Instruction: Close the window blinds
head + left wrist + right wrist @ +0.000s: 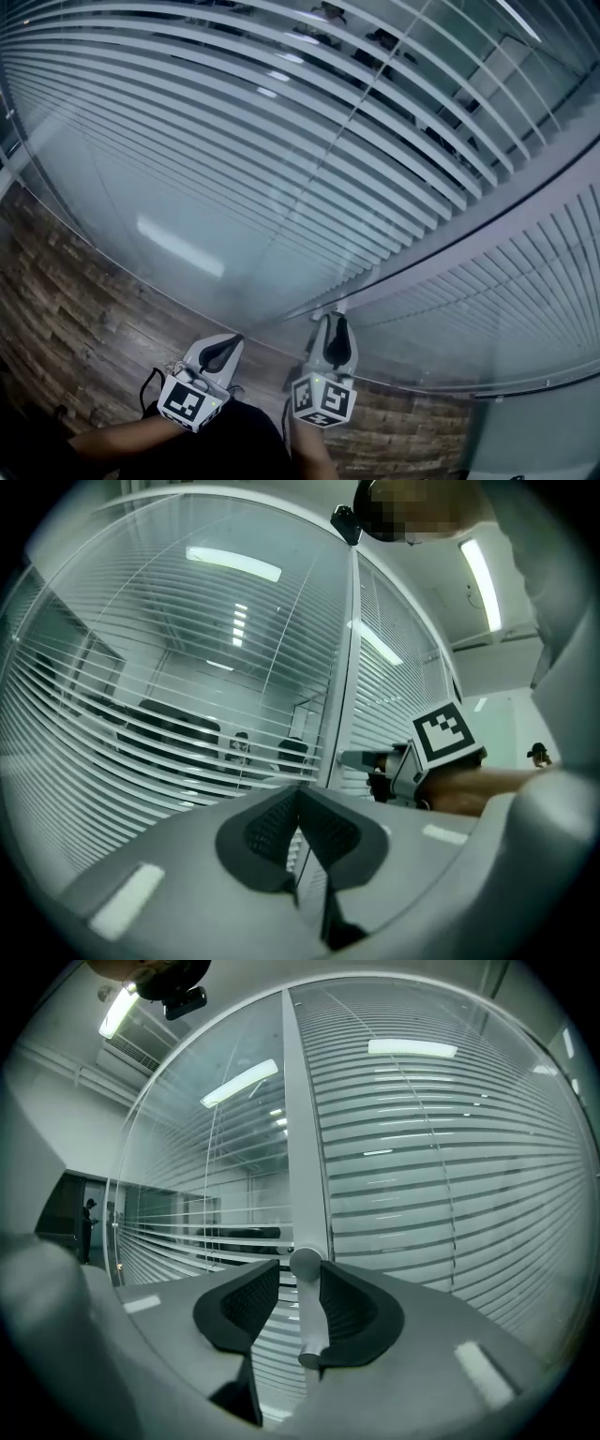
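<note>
1. Two hand-held grippers are seen at the bottom of the head view, both pointed at a glazed wall, with the left gripper (223,351) just beside the right gripper (336,326).
2. The window blinds (281,141) are mounted behind the glass and fill the panes on both sides of a pale frame post (302,1129).
3. In the pane to the left of the post the slats are tilted open, so that a room beyond is seen between them. In the pane to the right the slats are turned flatter and little is seen through them.
4. The left gripper's jaws are met at the tips, with only a thin slit further back, and nothing is held between them.
5. The right gripper's jaws are set apart, and a white rod (310,1321) with a rounded top stands upright between them, close in front of the post.
6. The rod lies against the right-hand pad (352,1312), while a clear gap is left to the other pad, so it is not clamped.
7. A marker cube (192,403) is carried at the back of each gripper, and wood-patterned flooring (75,319) is seen below the glass.
</note>
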`<state>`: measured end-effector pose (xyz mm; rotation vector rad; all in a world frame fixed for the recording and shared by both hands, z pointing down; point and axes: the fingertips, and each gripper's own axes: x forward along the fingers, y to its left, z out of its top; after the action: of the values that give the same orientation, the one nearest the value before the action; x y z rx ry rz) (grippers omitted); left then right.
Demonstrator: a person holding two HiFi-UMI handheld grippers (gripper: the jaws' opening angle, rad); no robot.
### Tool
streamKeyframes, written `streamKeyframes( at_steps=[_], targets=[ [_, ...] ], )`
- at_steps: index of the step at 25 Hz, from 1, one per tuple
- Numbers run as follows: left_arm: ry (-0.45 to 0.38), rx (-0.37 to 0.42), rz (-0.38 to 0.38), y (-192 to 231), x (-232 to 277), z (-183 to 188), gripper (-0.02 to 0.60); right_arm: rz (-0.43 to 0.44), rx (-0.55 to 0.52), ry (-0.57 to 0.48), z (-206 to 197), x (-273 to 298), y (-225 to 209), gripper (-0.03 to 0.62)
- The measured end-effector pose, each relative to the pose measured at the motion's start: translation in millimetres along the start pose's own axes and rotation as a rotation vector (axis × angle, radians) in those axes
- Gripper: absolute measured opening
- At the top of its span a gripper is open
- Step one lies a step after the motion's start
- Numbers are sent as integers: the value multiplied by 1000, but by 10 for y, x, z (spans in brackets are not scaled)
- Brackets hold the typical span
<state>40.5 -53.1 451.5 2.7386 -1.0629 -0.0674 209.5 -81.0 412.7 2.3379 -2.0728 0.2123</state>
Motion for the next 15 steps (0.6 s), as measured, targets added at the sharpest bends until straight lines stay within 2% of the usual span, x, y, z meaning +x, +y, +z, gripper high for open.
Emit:
streamKeyframes(
  at_steps=[9,15],
  targets=[
    [18,2,-17,19,117,-40,0,-68,-2,-7,23,29,12,147],
    [42,-26,-7,93,74,-99,0,-102,78,-24,97,89,-51,141]
  ],
)
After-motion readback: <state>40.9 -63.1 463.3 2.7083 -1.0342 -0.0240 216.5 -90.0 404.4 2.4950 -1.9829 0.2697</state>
